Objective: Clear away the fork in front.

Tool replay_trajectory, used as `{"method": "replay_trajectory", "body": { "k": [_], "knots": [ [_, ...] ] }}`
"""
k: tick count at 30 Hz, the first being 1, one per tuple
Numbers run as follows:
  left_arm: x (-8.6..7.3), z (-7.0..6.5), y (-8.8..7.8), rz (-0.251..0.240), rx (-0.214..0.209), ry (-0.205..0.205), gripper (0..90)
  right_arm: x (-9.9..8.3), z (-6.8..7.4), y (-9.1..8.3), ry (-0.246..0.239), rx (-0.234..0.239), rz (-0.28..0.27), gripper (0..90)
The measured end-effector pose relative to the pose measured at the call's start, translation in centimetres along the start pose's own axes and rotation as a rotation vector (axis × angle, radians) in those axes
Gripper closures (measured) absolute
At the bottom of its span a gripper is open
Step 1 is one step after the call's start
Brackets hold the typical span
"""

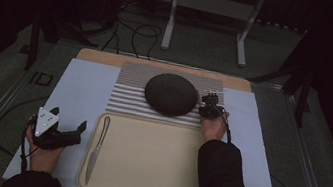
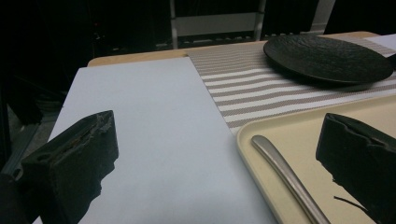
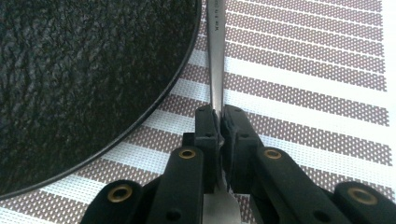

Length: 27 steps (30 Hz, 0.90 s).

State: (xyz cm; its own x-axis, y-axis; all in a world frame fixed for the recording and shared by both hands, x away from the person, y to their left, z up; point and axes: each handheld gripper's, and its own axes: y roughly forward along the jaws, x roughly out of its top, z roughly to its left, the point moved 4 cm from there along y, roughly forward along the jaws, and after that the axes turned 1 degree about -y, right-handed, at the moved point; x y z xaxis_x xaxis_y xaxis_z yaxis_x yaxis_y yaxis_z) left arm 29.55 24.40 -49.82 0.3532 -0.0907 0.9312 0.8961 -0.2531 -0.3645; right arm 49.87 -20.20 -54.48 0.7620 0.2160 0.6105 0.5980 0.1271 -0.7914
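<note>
A black textured plate (image 1: 171, 94) (image 2: 327, 58) (image 3: 79, 84) rests on a striped placemat (image 1: 126, 97) (image 2: 252, 88) (image 3: 317, 93). Just right of the plate's rim, my right gripper (image 1: 210, 100) (image 3: 218, 114) is shut on a slim metal utensil (image 3: 215, 56) lying on the placemat; its far end (image 1: 214, 92) pokes out beyond the jaws. A beige tray (image 1: 152, 172) (image 2: 289, 130) in front holds a knife (image 1: 97, 148) (image 2: 285, 177) along its left side. My left gripper (image 1: 69, 117) (image 2: 218, 122) stands open and empty over the white mat (image 1: 79, 90), left of the tray.
The white mat (image 2: 149, 140) covers a wooden board whose edge (image 1: 104, 57) shows at the back. Beyond the table a metal frame stand (image 1: 208, 9) and cables (image 1: 133, 32) lie on the dark floor. A cable trails from each gripper.
</note>
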Motion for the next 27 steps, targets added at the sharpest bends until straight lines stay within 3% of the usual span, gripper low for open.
{"method": "replay_trajectory", "body": {
  "k": [21, 27],
  "knots": [
    [0.0, -0.1, 0.1, 0.006, -0.003, 0.005, 0.3, 0.4, -0.7, -2.1, 0.038, -0.001, -0.087, 85.9],
    [-0.1, -0.1, 0.1, 0.007, -0.005, 0.004, 0.3, 0.5, -0.7, -2.5, 0.028, 0.015, -0.109, 85.9]
  ]
}}
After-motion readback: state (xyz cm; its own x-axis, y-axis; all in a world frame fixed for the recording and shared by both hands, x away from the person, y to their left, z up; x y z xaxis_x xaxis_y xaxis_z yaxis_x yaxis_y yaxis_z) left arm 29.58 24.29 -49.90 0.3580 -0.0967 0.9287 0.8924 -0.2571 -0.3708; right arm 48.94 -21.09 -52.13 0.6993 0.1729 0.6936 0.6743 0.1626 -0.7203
